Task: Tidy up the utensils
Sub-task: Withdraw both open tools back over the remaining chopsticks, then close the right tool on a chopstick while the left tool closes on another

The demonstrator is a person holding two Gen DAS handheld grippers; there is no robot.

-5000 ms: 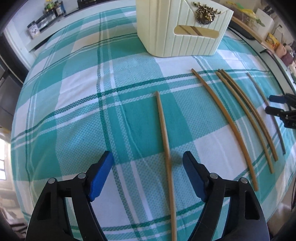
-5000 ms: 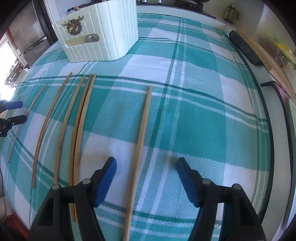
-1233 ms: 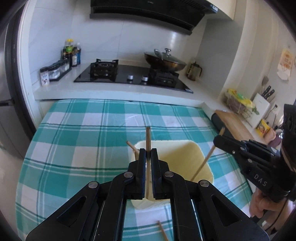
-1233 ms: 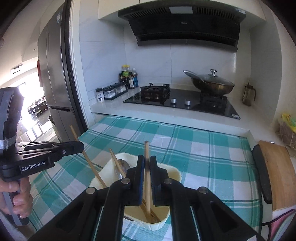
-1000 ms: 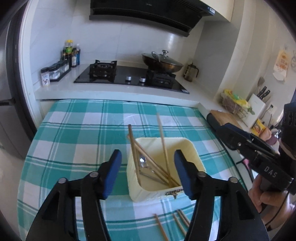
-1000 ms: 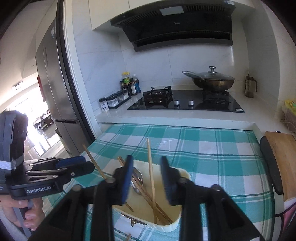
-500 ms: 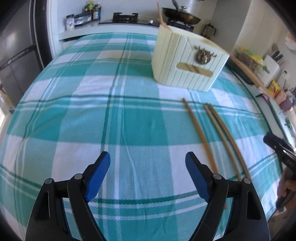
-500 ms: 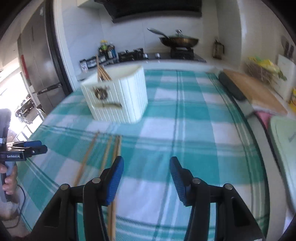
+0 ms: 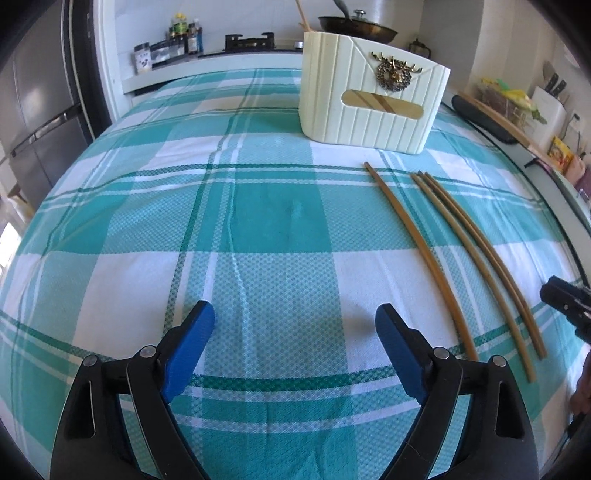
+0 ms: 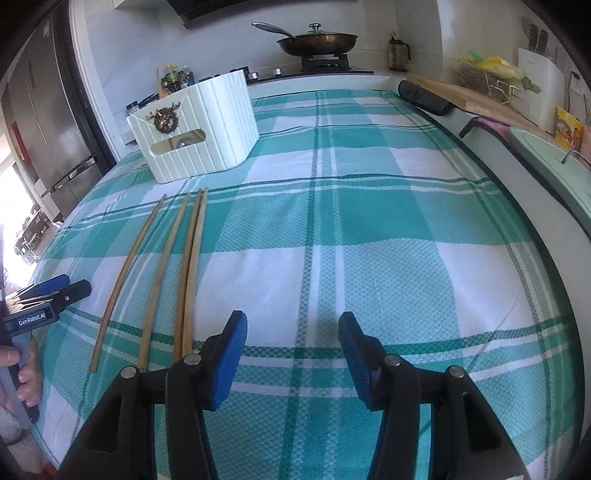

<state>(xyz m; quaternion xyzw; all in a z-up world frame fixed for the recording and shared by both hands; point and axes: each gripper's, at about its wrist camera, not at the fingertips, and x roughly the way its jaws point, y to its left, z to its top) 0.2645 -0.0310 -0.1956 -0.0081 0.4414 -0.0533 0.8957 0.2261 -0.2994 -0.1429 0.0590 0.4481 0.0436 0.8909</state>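
Both tongs empty: left gripper (image 9: 291, 328) has just been spreading wide over bare cloth, right gripper (image 10: 293, 341) about half open. Four chopsticks (image 10: 188, 273) remain near the table's left edge; others already stand in the cream utensil holder (image 9: 369, 96) toward the far edge. Checked tablecloth (image 10: 369, 221) on the right lies bare, giving room to move.

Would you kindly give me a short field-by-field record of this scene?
Surface: teal checked tablecloth
Holder: cream utensil holder, upright at the far side, chopstick tips poking out
Loose utensils: four chopsticks lying on the cloth, before the holder
Left gripper: open, just been opening, nothing between fingers
Right gripper: open, empty
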